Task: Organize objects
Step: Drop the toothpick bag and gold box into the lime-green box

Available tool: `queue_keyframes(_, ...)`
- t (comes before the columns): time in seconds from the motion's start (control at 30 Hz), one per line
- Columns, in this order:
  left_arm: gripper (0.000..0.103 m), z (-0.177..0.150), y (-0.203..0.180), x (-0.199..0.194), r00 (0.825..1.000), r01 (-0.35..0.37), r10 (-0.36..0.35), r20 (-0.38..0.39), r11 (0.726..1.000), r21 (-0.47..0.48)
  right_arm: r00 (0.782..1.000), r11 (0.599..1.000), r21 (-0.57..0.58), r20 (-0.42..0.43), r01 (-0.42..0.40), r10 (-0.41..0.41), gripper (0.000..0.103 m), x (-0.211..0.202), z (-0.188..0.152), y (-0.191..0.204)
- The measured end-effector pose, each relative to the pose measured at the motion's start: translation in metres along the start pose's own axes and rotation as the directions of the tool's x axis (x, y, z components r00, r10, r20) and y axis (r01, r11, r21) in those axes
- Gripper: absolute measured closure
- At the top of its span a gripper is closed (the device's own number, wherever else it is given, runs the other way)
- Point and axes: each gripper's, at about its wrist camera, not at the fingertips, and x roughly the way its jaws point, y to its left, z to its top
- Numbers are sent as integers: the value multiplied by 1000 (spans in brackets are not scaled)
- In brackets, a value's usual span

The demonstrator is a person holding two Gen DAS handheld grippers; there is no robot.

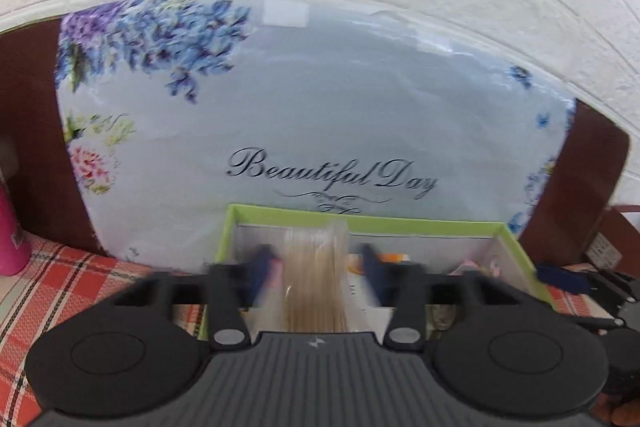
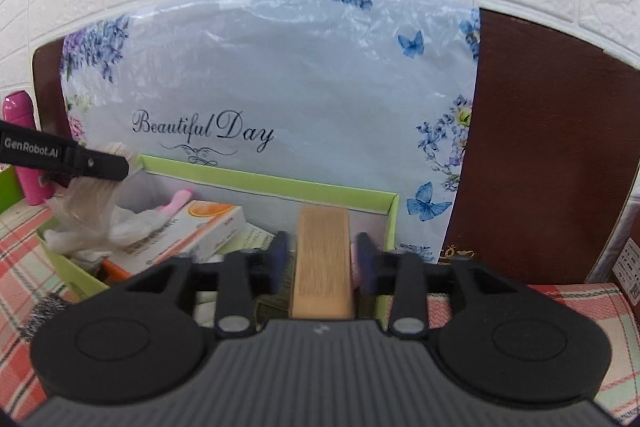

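Note:
A green-rimmed open box (image 1: 360,221) (image 2: 260,183) stands on a plaid cloth against a floral "Beautiful Day" bag. My left gripper (image 1: 316,267) hangs over the box with a clear bag of pale thin sticks (image 1: 314,279) between its fingers; the fingers look spread, with gaps beside the bag. In the right wrist view the left gripper (image 2: 120,165) holds that bag (image 2: 88,203) above the box's left corner. My right gripper (image 2: 322,259) has a wooden block (image 2: 322,263) between its fingers, small gaps either side, over the box's right end.
Inside the box lie an orange-and-white carton (image 2: 188,231), a pink item (image 2: 176,205) and papers. A pink bottle (image 2: 24,147) (image 1: 10,231) stands left. The floral bag (image 1: 320,115) (image 2: 280,87) leans on a brown board (image 2: 552,147) and white brick wall.

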Motion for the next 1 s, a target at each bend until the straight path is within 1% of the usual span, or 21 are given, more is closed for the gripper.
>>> queue_keyframes(0.03,22,-5,2,-2,1000,-2,2,20,1000,-6,1000,1000,-7,1,10,-10,37,1,-3,1)
queue_keyframes(0.07,22,-9,3,-3,999,11,-11,35,1000,-4,1000,1000,-26,21,11,-11,34,-2,-6,3)
queue_keyframes(0.1,22,-12,4,-4,999,22,-22,35,1000,-1,999,999,-47,32,5,-3,26,-5,-9,5)
queue_keyframes(0.13,22,-14,4,-5,999,18,-18,27,1000,-2,999,998,-65,39,2,0,21,-8,-11,8)
queue_keyframes(0.17,22,-16,4,-6,1000,5,-5,17,1000,-3,999,997,-79,50,6,-2,14,-10,-13,9)
queue_keyframes(0.2,22,-17,3,-6,1000,-5,5,9,1000,1,998,996,-89,61,16,-10,11,-13,-16,11)
queue_keyframes(0.27,22,-18,0,-11,1000,-14,14,3,1000,10,998,995,-97,66,24,-18,10,-16,-17,14)
queue_keyframes(0.37,22,-17,-7,-21,1000,-25,25,-6,1000,16,998,997,-74,66,8,-3,8,-25,-16,12)
queue_keyframes(0.6,22,-22,-26,-64,999,-49,48,-25,999,-6,993,999,-46,117,10,-5,1,-69,-12,12)
queue_keyframes(0.83,21,-39,-44,-104,998,-55,56,-12,998,14,991,999,-37,135,-6,11,0,-115,-19,18)
queue_keyframes(1.0,20,-61,-47,-123,998,-54,54,-14,998,10,990,1000,-14,137,-24,25,0,-141,-30,20)
